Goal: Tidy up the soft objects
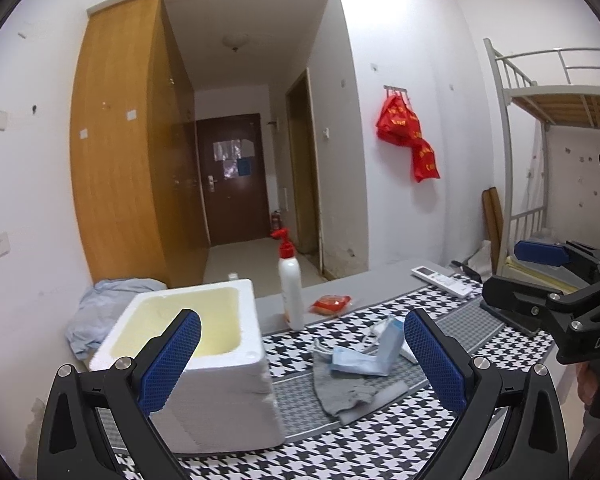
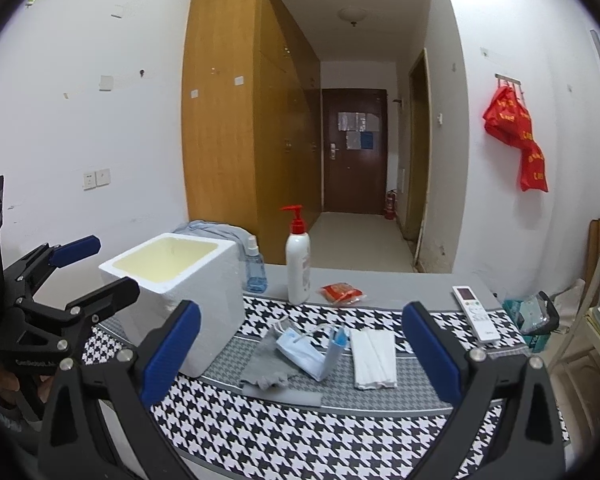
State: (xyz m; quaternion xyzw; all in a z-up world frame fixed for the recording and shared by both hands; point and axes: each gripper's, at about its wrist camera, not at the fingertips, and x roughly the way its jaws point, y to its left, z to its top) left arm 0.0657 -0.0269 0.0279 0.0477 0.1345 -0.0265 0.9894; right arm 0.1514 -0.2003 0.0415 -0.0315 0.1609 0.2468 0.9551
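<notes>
Only the right wrist view shows a spray bottle (image 2: 255, 270) behind the box (image 2: 176, 280). Box interior shows nothing. Both grippers (image 1: 302, 364) (image 2: 300, 354) gape wide, fingers holding nothing.

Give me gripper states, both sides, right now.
Left gripper: open, holding nothing, above the foam box and grey cloth.
Right gripper: open, holding nothing, above the blue face mask.

Even, soft indoor light, faint shadows, slightly soft focus, fisheye-bent dark edges.
</notes>
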